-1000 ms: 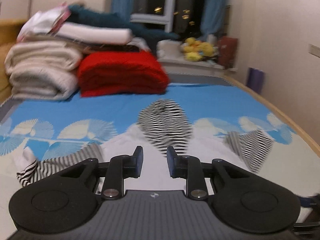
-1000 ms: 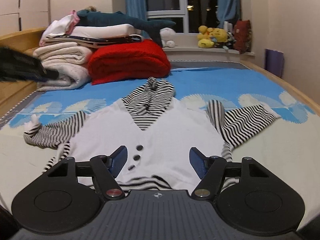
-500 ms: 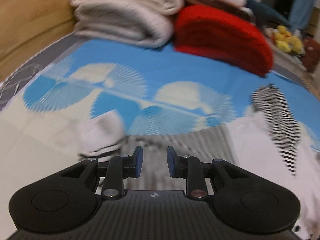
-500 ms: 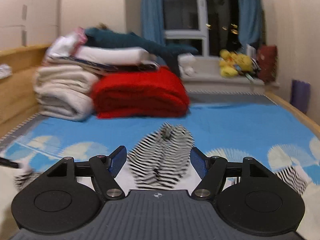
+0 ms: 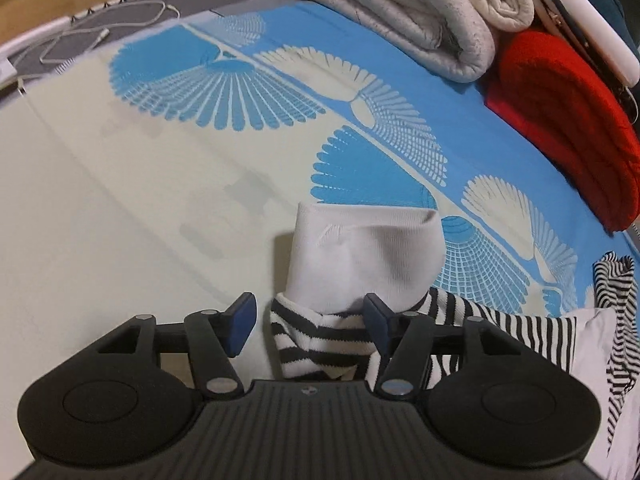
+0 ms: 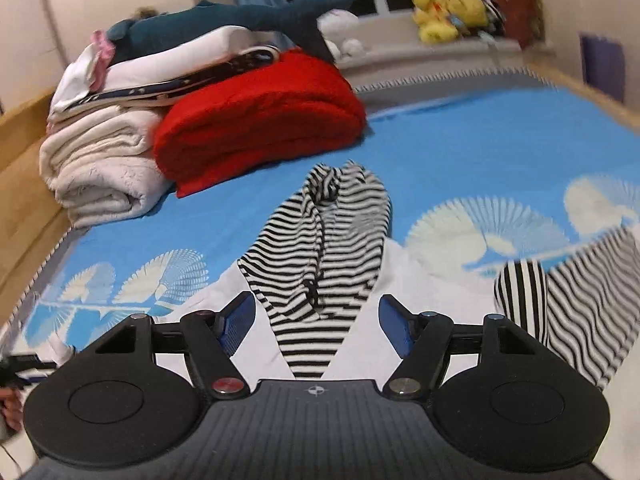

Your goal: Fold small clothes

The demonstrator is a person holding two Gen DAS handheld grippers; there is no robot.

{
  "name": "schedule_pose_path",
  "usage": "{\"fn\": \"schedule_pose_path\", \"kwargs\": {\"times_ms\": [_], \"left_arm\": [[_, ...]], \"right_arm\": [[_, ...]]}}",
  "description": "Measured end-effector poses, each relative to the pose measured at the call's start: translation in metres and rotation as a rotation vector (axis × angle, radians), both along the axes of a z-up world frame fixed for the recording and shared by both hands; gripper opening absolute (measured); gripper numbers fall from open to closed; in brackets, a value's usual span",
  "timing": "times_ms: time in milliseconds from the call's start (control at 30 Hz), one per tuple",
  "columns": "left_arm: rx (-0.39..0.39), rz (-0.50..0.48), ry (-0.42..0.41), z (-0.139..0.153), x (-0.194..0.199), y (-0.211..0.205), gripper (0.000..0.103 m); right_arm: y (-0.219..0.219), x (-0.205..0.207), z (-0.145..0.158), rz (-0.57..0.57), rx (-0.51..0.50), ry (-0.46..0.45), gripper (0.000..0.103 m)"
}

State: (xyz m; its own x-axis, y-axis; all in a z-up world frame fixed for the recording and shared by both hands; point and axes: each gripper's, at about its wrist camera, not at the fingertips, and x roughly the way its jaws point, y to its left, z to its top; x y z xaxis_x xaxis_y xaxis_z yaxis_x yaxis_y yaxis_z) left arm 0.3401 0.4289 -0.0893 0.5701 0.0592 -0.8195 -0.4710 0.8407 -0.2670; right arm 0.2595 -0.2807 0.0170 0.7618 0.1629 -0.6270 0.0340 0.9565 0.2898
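Sleeve work comes first, by the look of it: the small hooded top [image 6: 320, 280] lies flat, front up, on the blue fan-print bed cover [image 5: 248, 92], and nothing is folded yet. The left gripper [image 5: 310, 318] hangs low over the end of the garment's striped sleeve [image 5: 320, 336], jaws parted wide enough to straddle it, with the white cuff [image 5: 364, 256] lying just past the fingertips; the pads have no hold on cloth. To do this well, I judge it should close on the striped sleeve just behind the cuff, taking both layers, then carry it across the white chest panel so the fold falls at the shoulder seam. The right gripper [image 6: 316, 318] sits over the chest with its jaws wide apart and empty, the striped hood [image 6: 332, 216] straight ahead and the other sleeve [image 6: 576, 300] off to its right; it could pin the body so the pull doesn't drag the whole top. Stacked cream blankets [image 6: 96, 168] and a red blanket [image 6: 256, 116] stand well apart at the head of the bed
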Motion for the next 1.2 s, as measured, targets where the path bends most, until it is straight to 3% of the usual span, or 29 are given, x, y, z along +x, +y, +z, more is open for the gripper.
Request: {"fn": "schedule_pose_path", "kwargs": {"times_ms": [33,100,200,333,533,600,633,700,800,900,967,1033,1133,1200], "left_arm": [[-0.018,-0.009,-0.011,0.001,-0.001,-0.002,0.032],[-0.003,-0.026,-0.041,0.012,-0.003,-0.012,0.011],[0.072,-0.05,-0.124,0.049,-0.005,-0.042,0.009],[0.072,-0.151,-0.207,0.104,-0.013,-0.122,0.008],[-0.059,-0.427,-0.357,0.175,-0.04,-0.307,0.009],[-0.145,-0.551,-0.346,0.191,-0.049,-0.366,0.014],[-0.198,-0.625,-0.319,0.197,-0.053,-0.39,0.024],[-0.271,-0.724,-0.315,0.209,-0.069,-0.417,0.025],[-0.205,-0.736,-0.364,0.216,-0.092,-0.412,0.026],[-0.08,-0.648,-0.366,0.193,-0.095,-0.389,0.027],[-0.034,-0.574,-0.278,0.165,-0.08,-0.375,0.027],[0.02,-0.521,-0.119,0.14,-0.065,-0.371,0.026],[0.041,-0.51,-0.079,0.122,-0.045,-0.366,0.027],[0.032,-0.484,-0.064,0.115,-0.037,-0.356,0.027]], "right_arm": [[-0.004,-0.002,-0.001,-0.006,0.006,0.007,0.07],[-0.006,-0.004,-0.001,-0.014,-0.004,0.007,0.07],[-0.011,-0.008,0.001,-0.027,-0.032,-0.005,0.07],[-0.023,-0.012,0.001,-0.068,-0.065,0.025,0.07],[-0.046,-0.018,-0.009,-0.164,-0.018,0.116,0.069],[-0.052,-0.021,-0.012,-0.177,0.009,0.128,0.062],[-0.055,-0.022,-0.014,-0.187,0.019,0.134,0.061],[-0.061,-0.024,-0.017,-0.206,0.04,0.138,0.059],[-0.072,-0.026,-0.022,-0.245,0.074,0.15,0.055],[-0.083,-0.026,-0.033,-0.28,0.129,0.185,0.05],[-0.086,-0.024,-0.045,-0.297,0.164,0.225,0.047],[-0.089,-0.02,-0.058,-0.319,0.199,0.272,0.047],[-0.09,-0.014,-0.082,-0.354,0.248,0.371,0.048],[-0.086,-0.01,-0.101,-0.369,0.228,0.448,0.048]]}}
